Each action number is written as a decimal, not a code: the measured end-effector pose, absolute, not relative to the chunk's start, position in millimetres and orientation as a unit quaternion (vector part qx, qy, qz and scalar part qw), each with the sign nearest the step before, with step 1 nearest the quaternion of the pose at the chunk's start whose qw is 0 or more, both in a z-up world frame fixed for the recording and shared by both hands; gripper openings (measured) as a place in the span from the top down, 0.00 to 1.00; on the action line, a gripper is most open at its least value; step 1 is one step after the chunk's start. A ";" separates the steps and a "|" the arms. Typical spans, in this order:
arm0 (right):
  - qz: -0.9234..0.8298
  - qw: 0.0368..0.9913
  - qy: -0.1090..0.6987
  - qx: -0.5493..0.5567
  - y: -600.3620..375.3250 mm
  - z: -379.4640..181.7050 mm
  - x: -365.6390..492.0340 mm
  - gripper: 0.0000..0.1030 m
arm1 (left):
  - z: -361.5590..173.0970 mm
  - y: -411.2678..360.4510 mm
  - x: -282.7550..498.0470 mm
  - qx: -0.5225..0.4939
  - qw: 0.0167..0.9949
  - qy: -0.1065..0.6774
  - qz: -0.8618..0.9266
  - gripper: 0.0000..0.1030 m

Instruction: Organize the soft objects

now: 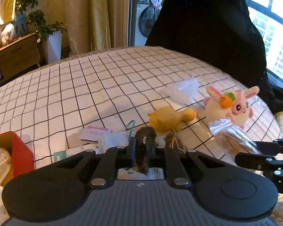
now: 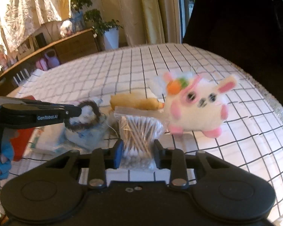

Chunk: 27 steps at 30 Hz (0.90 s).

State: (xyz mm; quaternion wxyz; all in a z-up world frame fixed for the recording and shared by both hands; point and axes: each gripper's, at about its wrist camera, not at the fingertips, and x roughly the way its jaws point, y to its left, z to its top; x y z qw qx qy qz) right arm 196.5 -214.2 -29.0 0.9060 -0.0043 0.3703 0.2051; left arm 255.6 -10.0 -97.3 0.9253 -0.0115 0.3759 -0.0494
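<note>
My left gripper (image 1: 141, 146) is shut on a fuzzy brown hair tie (image 1: 143, 141), held above the checked bedspread; it shows from the side in the right wrist view (image 2: 89, 115). My right gripper (image 2: 136, 154) is shut on a clear bag of cotton swabs (image 2: 139, 131), also seen in the left wrist view (image 1: 234, 141). A yellow soft duck (image 1: 169, 119) lies just beyond both grippers. A white and pink plush rabbit (image 1: 230, 106) with a carrot on its head sits to the right of the duck.
A red box (image 1: 21, 150) holding white cloth stands at the left edge. Paper packets and a mask (image 1: 103, 137) lie under the left gripper. A clear plastic bag (image 1: 183, 90) lies behind the duck. A dark garment (image 1: 207, 28) hangs at the bed's far right.
</note>
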 end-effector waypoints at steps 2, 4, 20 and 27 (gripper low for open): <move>0.210 0.908 0.362 -0.005 -214.1 -20.1 189.3 0.69 | -90.5 -7.2 248.9 -0.016 0.926 0.373 -0.051 0.91; 0.214 0.910 0.354 -0.006 -213.5 -11.8 180.9 0.69 | -83.1 -4.5 241.6 -0.024 0.927 0.370 -0.053 0.91; 0.263 0.907 0.326 -0.043 -189.2 40.3 121.9 0.69 | -12.4 28.3 160.2 -0.053 0.940 0.332 -0.058 0.91; 0.293 0.900 0.315 -0.071 -154.3 55.2 107.2 0.69 | 1.9 55.5 136.1 -0.060 0.943 0.324 -0.042 0.91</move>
